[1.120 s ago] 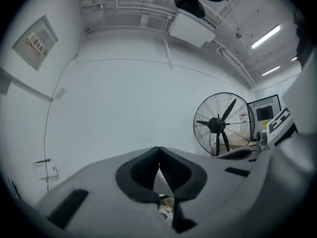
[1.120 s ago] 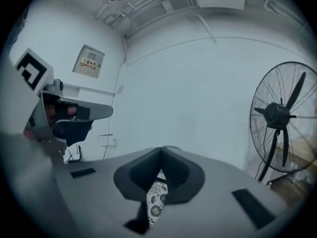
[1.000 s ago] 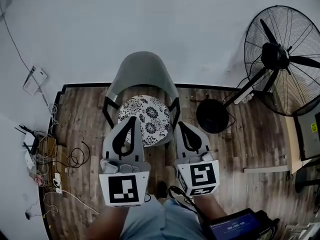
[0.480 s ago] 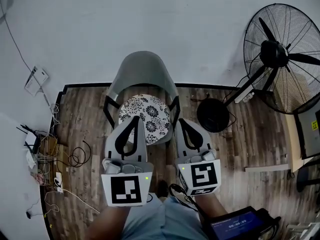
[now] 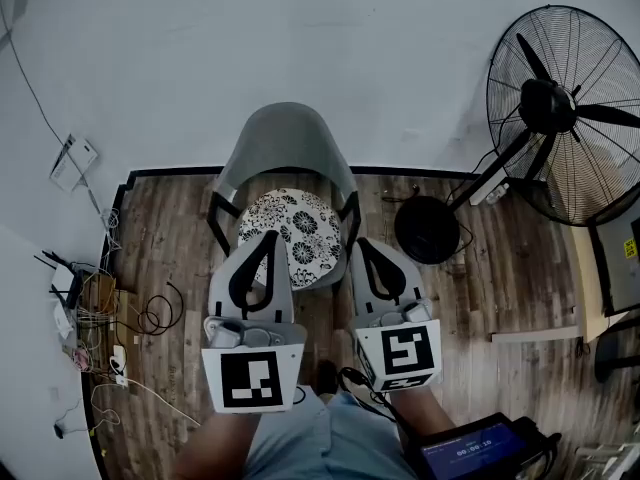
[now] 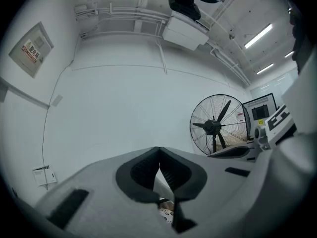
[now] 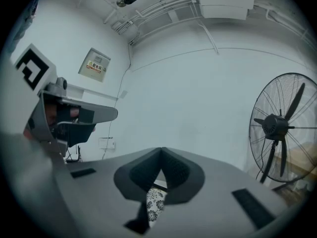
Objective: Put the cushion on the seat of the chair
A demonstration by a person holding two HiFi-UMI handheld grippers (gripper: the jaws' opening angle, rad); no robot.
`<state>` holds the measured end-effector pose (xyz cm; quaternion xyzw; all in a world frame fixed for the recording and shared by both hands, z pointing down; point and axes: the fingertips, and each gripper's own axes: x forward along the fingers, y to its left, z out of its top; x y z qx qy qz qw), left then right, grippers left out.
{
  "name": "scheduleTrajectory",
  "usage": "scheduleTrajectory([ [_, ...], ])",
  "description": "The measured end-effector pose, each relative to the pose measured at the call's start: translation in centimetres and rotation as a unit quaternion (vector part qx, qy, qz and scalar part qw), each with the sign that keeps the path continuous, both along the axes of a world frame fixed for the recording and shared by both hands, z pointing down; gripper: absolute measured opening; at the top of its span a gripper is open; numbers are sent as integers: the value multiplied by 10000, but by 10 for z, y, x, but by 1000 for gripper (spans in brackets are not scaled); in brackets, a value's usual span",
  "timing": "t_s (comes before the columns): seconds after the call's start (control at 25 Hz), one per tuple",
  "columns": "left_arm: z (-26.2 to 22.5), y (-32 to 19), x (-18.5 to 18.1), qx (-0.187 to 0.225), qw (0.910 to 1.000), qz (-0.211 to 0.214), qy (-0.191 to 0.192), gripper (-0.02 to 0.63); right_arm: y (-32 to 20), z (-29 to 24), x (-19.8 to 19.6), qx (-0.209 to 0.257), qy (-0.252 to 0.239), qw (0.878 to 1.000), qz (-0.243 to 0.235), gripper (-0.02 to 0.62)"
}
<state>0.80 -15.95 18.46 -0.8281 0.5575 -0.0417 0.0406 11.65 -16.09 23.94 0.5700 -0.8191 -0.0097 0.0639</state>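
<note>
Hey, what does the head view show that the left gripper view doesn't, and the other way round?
Only the head view: the whole grey chair with the floral cushion lying on its seat, the cables on the floor, and the round fan base.
Only the left gripper view: ceiling lights, an air unit and a notice high on the wall.
Both: the fan, the white wall, and the left gripper, jaws together and empty. A sliver of cushion shows beneath them.

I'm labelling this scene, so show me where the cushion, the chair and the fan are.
cushion (image 5: 300,223), head view, middle of its floral top.
chair (image 5: 283,143), head view, on its grey backrest.
fan (image 5: 548,108), head view, on its hub.
</note>
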Motion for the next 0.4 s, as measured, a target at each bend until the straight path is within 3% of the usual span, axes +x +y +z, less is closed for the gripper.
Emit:
scheduleTrajectory([
  [0.4, -1, -1, 1, 24, 10000, -11, -3, 2, 0, 1, 1, -30, 35, 10000, 26, 5],
])
